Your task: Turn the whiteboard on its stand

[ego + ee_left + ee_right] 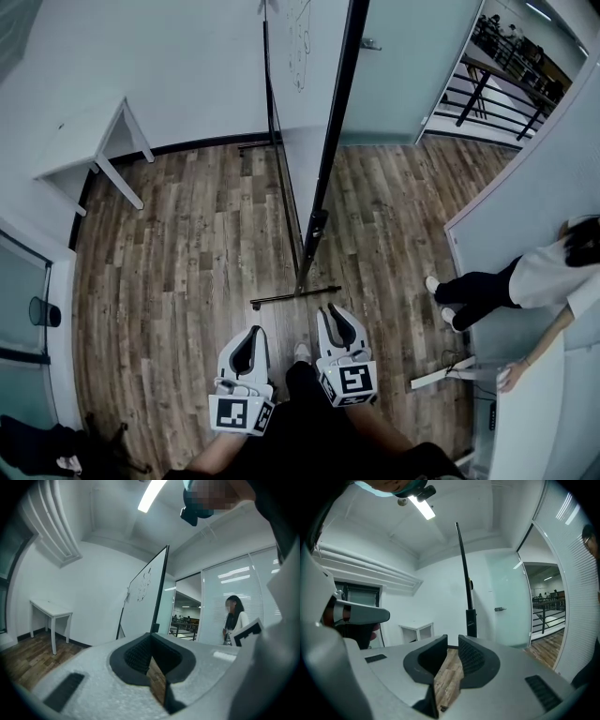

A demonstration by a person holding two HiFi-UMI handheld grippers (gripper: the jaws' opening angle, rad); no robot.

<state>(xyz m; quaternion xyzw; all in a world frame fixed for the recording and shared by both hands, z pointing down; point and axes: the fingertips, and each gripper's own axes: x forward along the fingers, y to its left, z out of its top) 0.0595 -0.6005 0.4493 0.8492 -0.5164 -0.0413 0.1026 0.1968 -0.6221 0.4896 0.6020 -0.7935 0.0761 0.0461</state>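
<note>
Head view: whiteboard stands edge-on dead ahead, its stand foot on the wood floor just beyond both tools. Left hand-held gripper has its jaws together, empty; right hand-held gripper is parted by a narrow slit with nothing in it. Neither touches the frame. Risks, as judged: a push high on the frame could tip or shift the stand instead of pivoting the board, and the swinging edge could sweep toward the person by the partition at right. Open floor lies left, toward the white table; the right side is tighter
</note>
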